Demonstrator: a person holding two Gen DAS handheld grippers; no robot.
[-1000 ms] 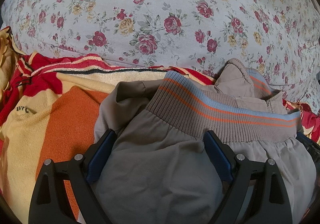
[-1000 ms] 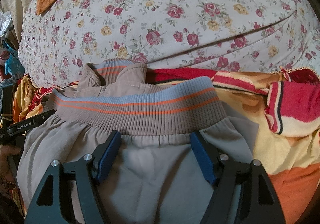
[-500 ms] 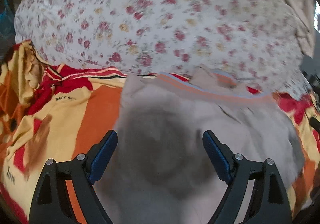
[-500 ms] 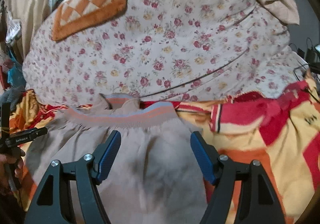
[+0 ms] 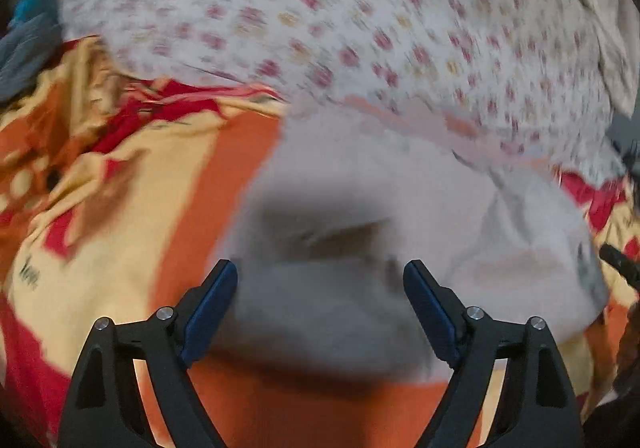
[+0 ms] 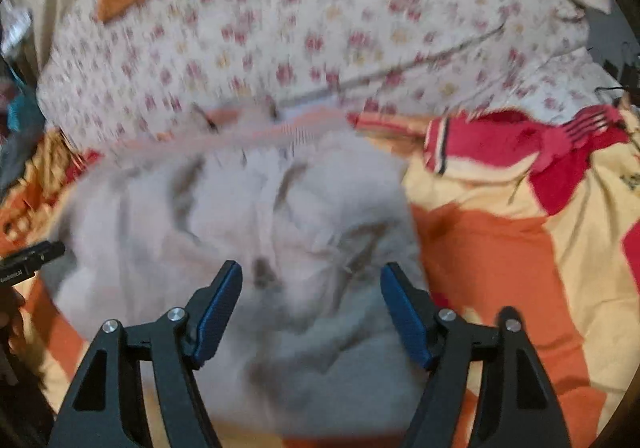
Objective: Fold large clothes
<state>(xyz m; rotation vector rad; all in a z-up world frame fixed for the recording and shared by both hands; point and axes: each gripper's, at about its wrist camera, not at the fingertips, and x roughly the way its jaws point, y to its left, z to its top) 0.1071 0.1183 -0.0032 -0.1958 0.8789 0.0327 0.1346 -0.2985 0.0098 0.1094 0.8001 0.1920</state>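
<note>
Currently both claws are open and empty: left claw [image 5: 320, 288] and right claw [image 6: 311, 288] each hover above the grey jacket [image 6: 248, 232], no pad touching cloth. Jacket lies bunched at centre frame on the orange-and-yellow blanket [image 6: 500, 260], its striped ribbed hem [image 6: 280, 131] toward the floral pillow [image 6: 320, 27] at top. Likely light, soft and floppy; pinch the thicker ribbed hem or a seam, not the slack middle.
</note>
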